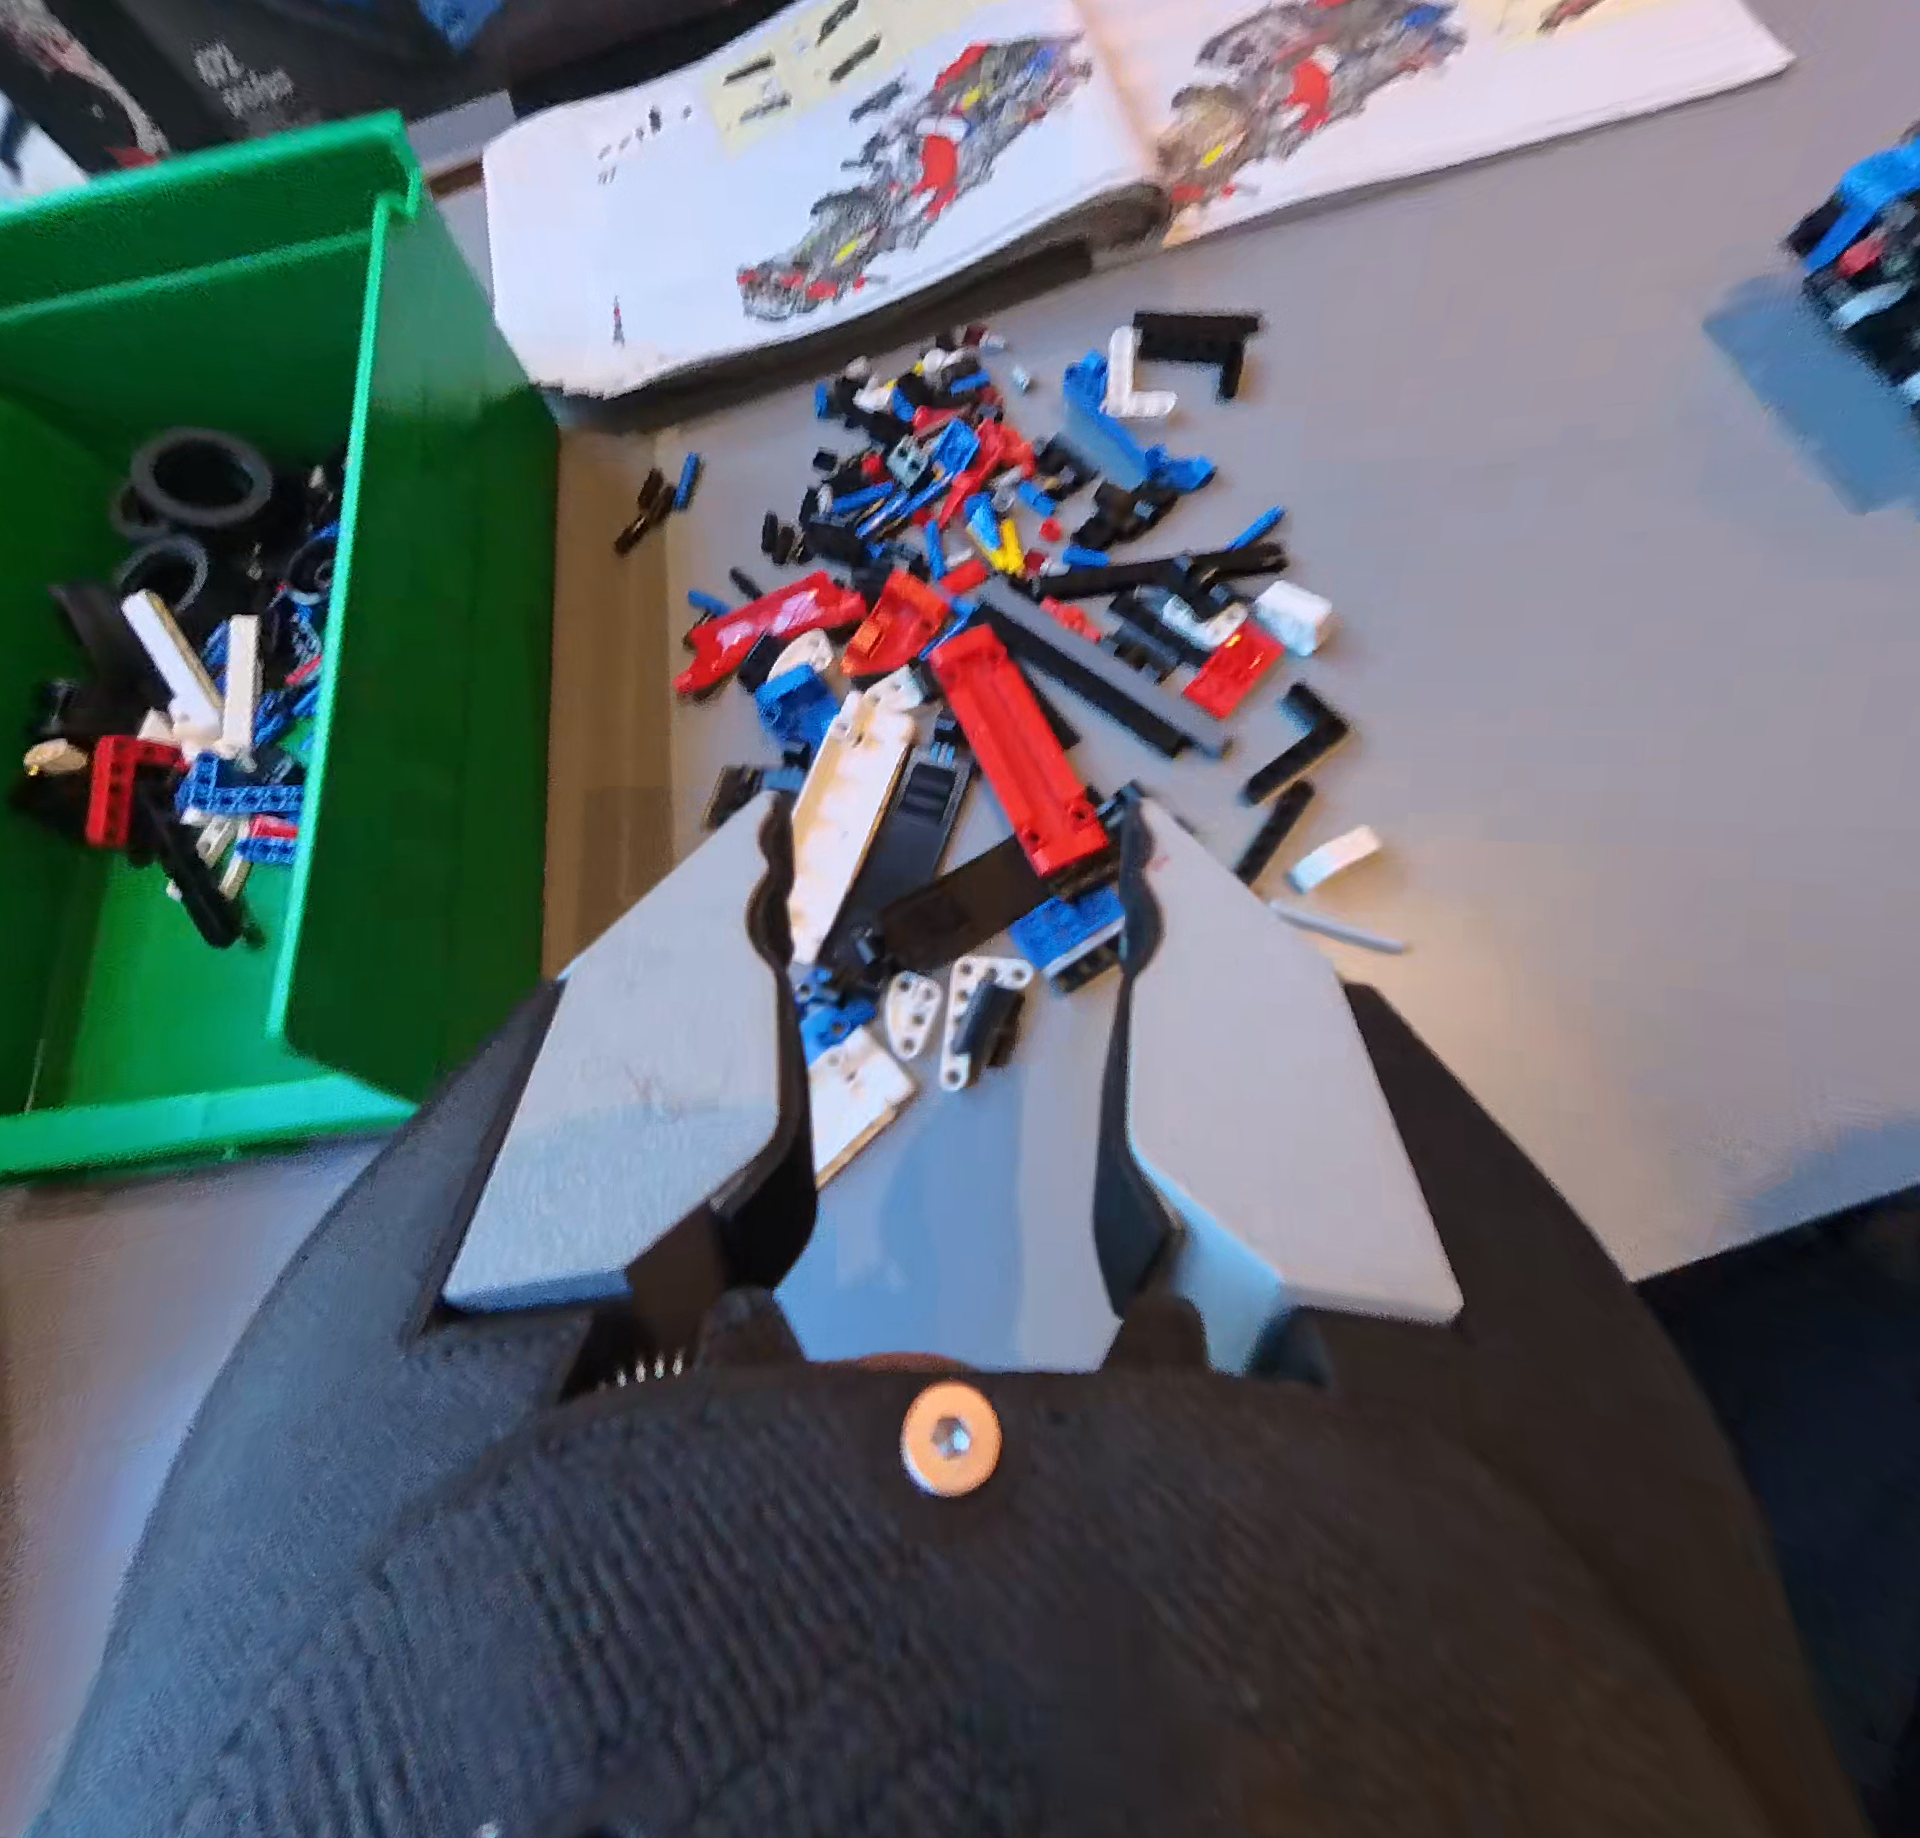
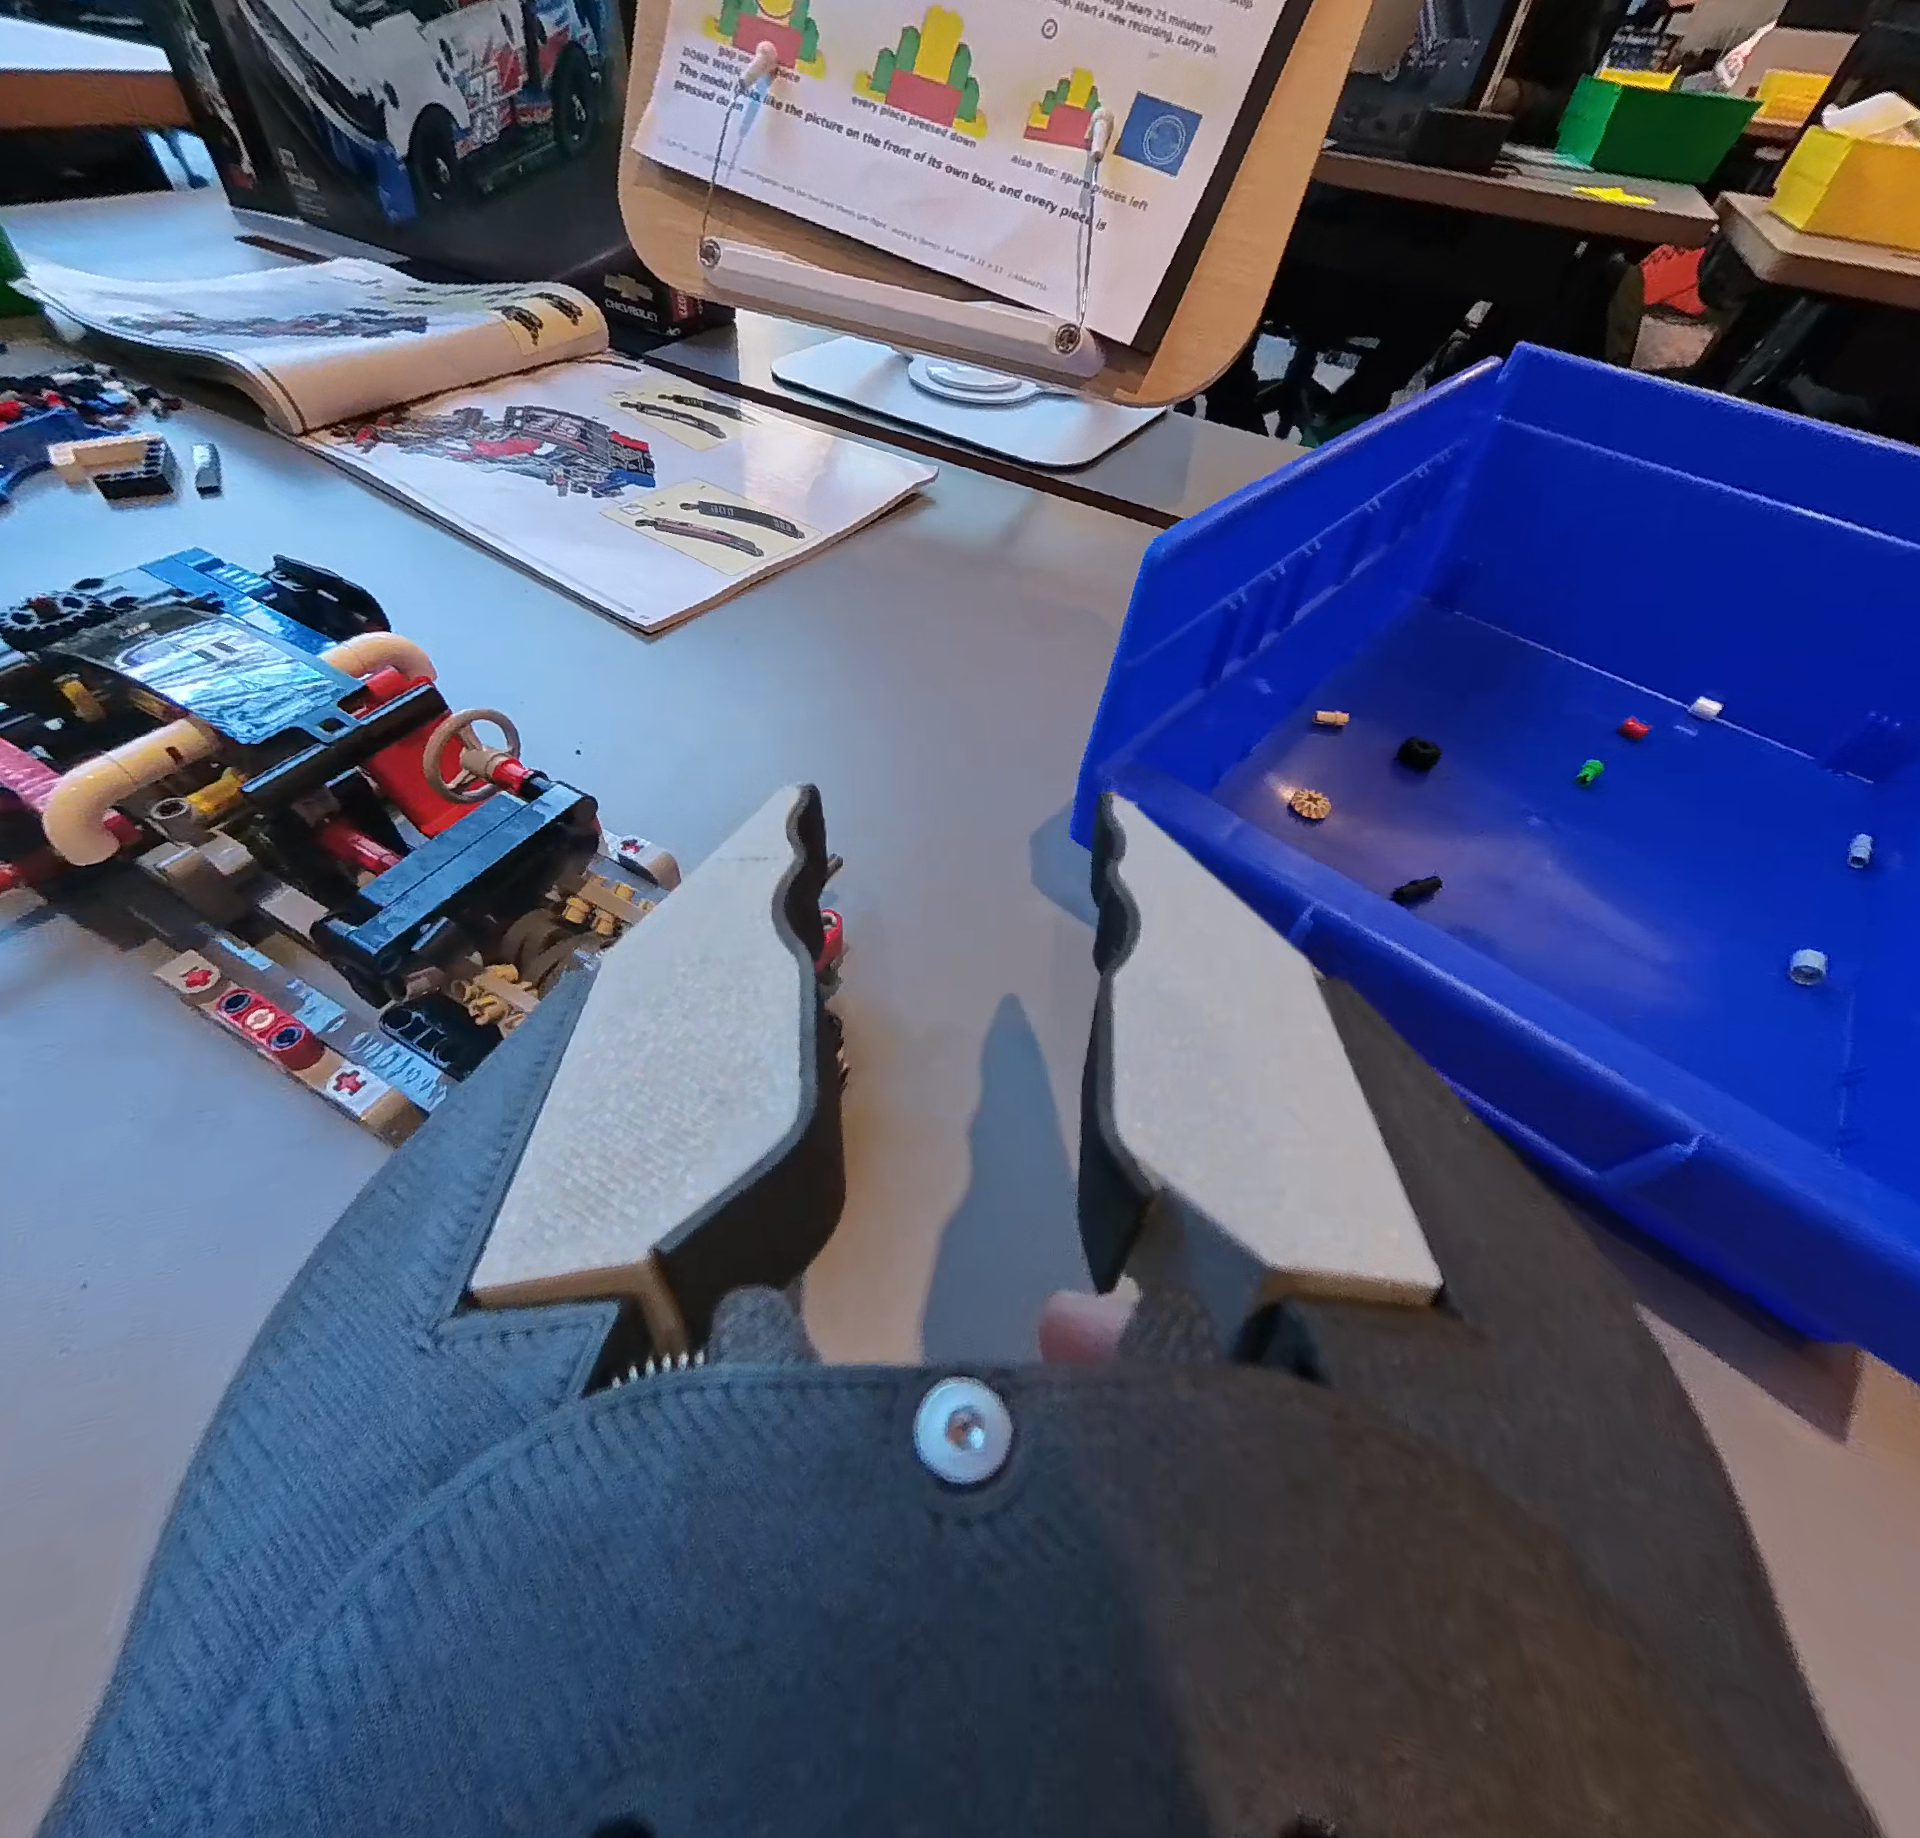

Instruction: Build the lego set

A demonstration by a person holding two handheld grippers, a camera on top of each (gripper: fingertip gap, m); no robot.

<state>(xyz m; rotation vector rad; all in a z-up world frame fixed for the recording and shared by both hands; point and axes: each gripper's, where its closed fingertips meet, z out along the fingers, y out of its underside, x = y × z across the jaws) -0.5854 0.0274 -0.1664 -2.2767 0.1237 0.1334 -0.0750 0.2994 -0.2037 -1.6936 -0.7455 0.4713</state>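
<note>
While both tools hang over the smooth grey surface [image 2: 935,708], I log the left gripper [image 1: 945,832] with its fingers [image 1: 644,1040] spread apart and holding nothing, above the near end of a loose pile of lego pieces [image 1: 997,645]. Finger faces are flat, matte grey plates with wavy black inner edges; the body behind them is ribbed black printed plastic with one bright screw. Pile contents: hard glossy plastic, a long red grooved panel [image 1: 1013,749], a white curved panel [image 1: 847,812], black beams, small blue connectors, flat white triangular plates with holes. To its left stands a green bin [image 1: 416,645], rigid plastic with straight walls, holding black rubber tyres, white beams, a red frame piece and blue bits. An open instruction booklet [image 1: 779,209] lies beyond the pile, pages bowed. I read the right gripper [image 2: 961,832] as likewise apart and empty, over bare surface. At its left lies the partly built car [image 2: 260,780]: black beams, tan curved tubes, a red seat, a tan steering wheel, sticker strips alongside. At its right sits a blue bin [image 2: 1351,1009], moulded plastic with ribbed walls, nearly bare, holding scattered tiny parts: a tan gear, a black bush, and green, red, white and grey pins. A sheet on a wooden stand [image 2: 1226,313] is behind.
</note>
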